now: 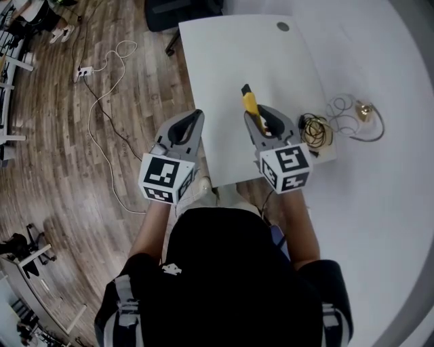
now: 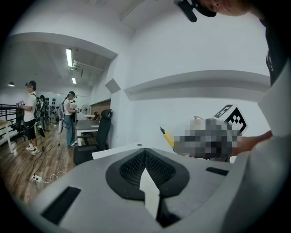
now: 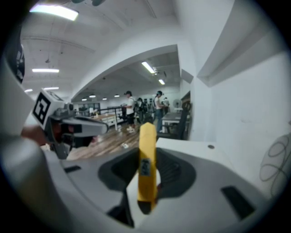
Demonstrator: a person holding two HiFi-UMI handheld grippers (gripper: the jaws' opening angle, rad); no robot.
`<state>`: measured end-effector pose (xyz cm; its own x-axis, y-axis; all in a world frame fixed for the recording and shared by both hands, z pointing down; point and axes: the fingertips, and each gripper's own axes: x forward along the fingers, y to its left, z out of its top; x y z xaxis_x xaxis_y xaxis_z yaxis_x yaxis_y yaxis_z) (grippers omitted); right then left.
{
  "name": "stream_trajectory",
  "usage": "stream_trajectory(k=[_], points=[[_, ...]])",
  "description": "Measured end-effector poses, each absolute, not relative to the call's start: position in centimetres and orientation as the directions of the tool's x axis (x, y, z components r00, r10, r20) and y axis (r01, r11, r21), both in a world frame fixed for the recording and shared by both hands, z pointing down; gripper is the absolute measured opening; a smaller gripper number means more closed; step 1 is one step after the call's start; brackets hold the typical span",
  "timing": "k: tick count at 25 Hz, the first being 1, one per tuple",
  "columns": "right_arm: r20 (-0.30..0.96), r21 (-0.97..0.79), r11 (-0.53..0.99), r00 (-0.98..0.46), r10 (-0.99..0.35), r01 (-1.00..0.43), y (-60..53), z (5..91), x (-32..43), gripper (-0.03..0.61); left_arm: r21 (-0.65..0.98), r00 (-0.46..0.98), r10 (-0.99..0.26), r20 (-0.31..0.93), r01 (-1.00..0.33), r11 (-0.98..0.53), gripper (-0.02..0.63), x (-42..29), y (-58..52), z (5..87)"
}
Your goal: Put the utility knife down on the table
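A yellow utility knife (image 1: 250,103) with a black tip sticks forward out of my right gripper (image 1: 261,112), which is shut on its handle above the white table (image 1: 230,61). In the right gripper view the knife (image 3: 147,164) stands upright between the jaws, over the table's near part (image 3: 200,146). My left gripper (image 1: 195,116) hangs beside the table's left edge, shut with nothing in it. Its own view shows its jaws (image 2: 145,154) meeting at the tips, with the knife (image 2: 167,136) and the right gripper off to the right.
A coil of dark wire (image 1: 315,129) and a thin wire loop with a brass piece (image 1: 365,110) lie on the table's right side. A black chair (image 1: 183,10) stands behind the table. A white cable and power strip (image 1: 85,70) lie on the wooden floor; people stand far off (image 2: 31,116).
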<state>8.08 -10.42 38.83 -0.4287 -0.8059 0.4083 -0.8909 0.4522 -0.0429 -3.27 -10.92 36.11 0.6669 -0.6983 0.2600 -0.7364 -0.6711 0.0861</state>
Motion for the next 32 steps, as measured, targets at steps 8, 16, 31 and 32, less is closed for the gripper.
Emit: stream_trajectory(k=[8, 16, 31, 32], points=[[0.498, -0.060, 0.531, -0.486, -0.718, -0.845, -11.3, 43.0, 7.2, 0.137, 0.120, 0.633, -0.704, 0.322, -0.765, -0.632, 0.017, -3.3, -11.6, 39.1], [0.594, -0.083, 0.626, -0.542, -0.594, -0.776, -12.1, 47.8, 5.5, 0.137, 0.153, 0.611, -0.700, 0.370, -0.783, -0.603, 0.017, -3.2, -12.2, 41.8], [0.746, -0.118, 0.740, -0.552, -0.374, -0.662, -11.6, 56.1, 3.7, 0.137, 0.196, 0.580, -0.691, 0.432, -0.808, -0.556, 0.017, -3.9, -13.1, 45.8], [0.754, -0.120, 0.744, -0.547, -0.363, -0.658, -11.6, 56.6, 3.7, 0.137, 0.198, 0.578, -0.689, 0.438, -0.809, -0.553, 0.018, -4.0, -13.1, 46.1]])
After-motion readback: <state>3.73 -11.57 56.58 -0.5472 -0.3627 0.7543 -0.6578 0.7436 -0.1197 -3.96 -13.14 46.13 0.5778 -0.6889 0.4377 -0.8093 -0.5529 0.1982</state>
